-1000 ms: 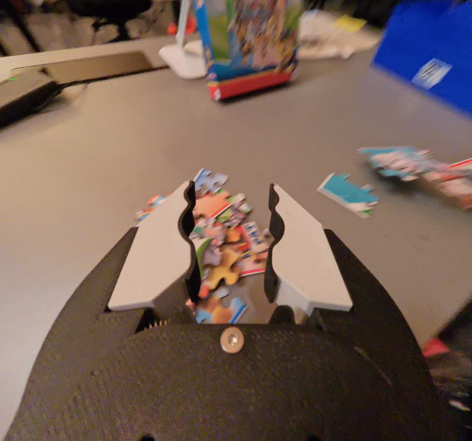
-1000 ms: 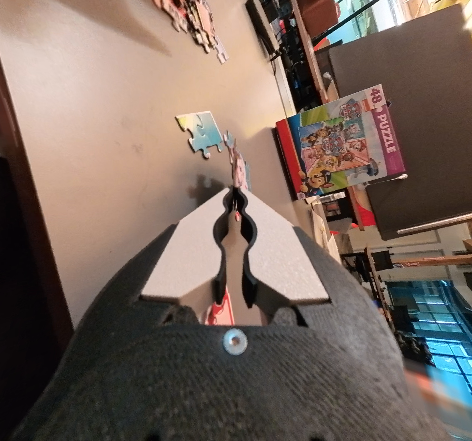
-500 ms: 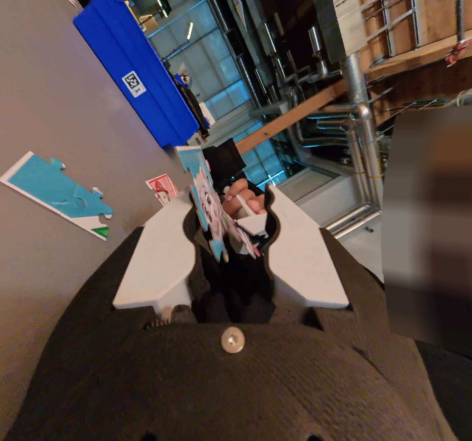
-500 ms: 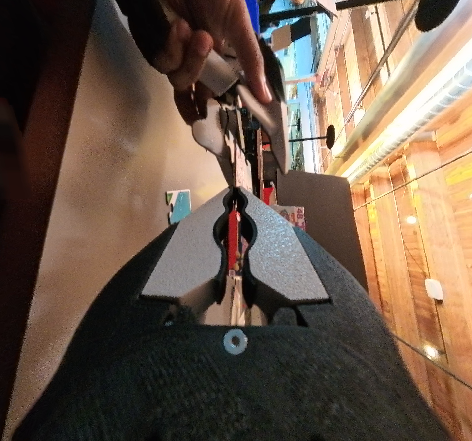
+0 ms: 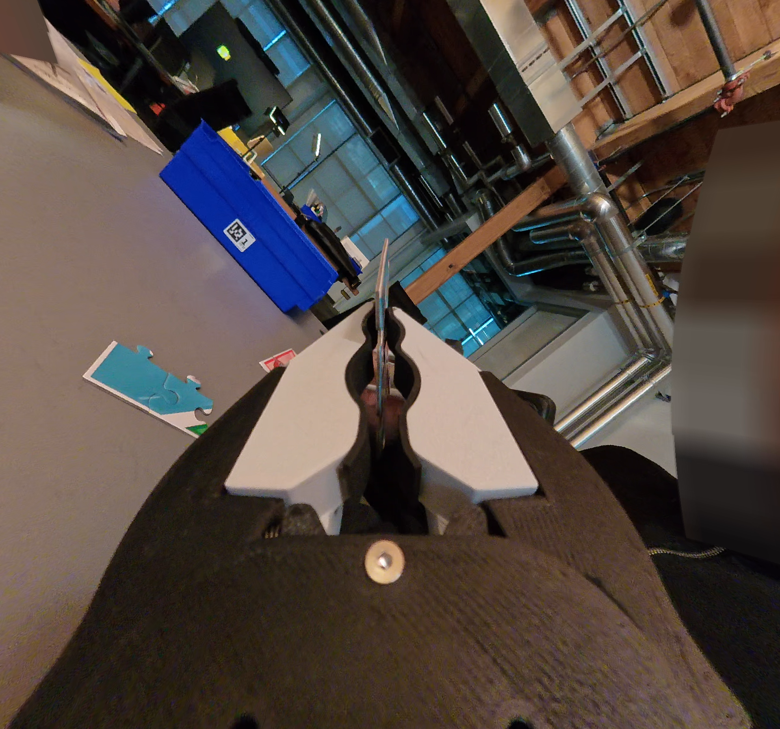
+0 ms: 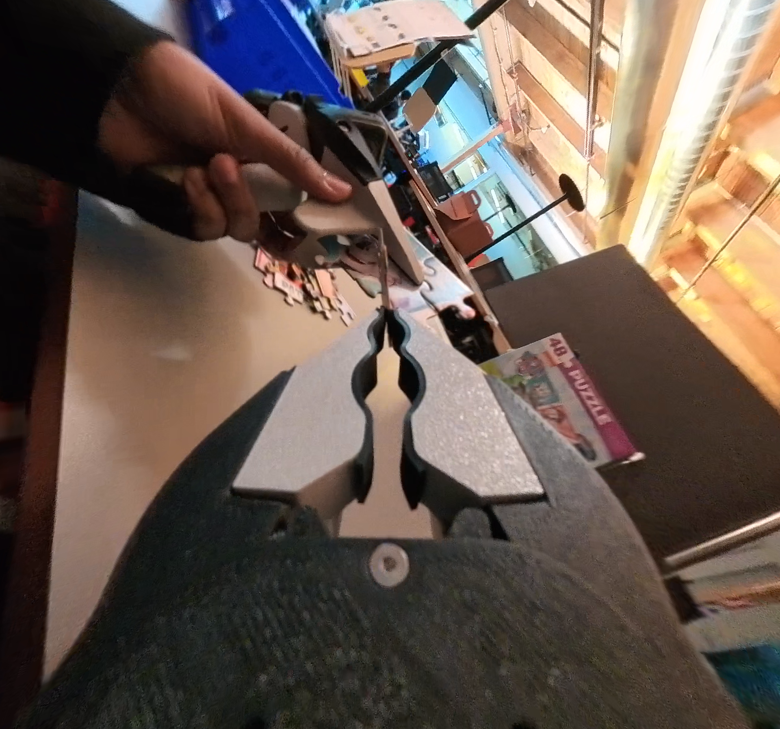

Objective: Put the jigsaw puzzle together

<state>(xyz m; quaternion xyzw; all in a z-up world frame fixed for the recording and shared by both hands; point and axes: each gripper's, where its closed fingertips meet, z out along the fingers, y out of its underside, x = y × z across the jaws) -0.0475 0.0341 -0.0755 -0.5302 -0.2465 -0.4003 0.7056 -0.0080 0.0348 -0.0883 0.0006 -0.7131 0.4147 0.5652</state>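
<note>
My left gripper (image 5: pixel 382 312) is shut on a flat puzzle piece (image 5: pixel 383 274), seen edge-on and sticking out past the fingertips, above the grey table (image 5: pixel 84 265). My right gripper (image 6: pixel 386 320) is shut too, its tips pinching the near edge of the same thin piece (image 6: pixel 383 282). In the right wrist view the left gripper (image 6: pixel 371 244), held by a hand (image 6: pixel 202 139), grips the far end of that piece. Both grippers are tilted steeply and face each other.
Two joined teal pieces (image 5: pixel 143 384) and a small red piece (image 5: pixel 276 360) lie on the table. A blue bin (image 5: pixel 245 223) stands beyond them. A pile of loose pieces (image 6: pixel 304 282), a pale blue joined section (image 6: pixel 447 282) and the puzzle box (image 6: pixel 565 396) show in the right wrist view. My hands' fingertips stand some 5 cm from each other.
My left gripper left the pile of pieces, swung over to the piece held up by the right gripper, and shut on it. The right gripper stayed shut on the piece.
</note>
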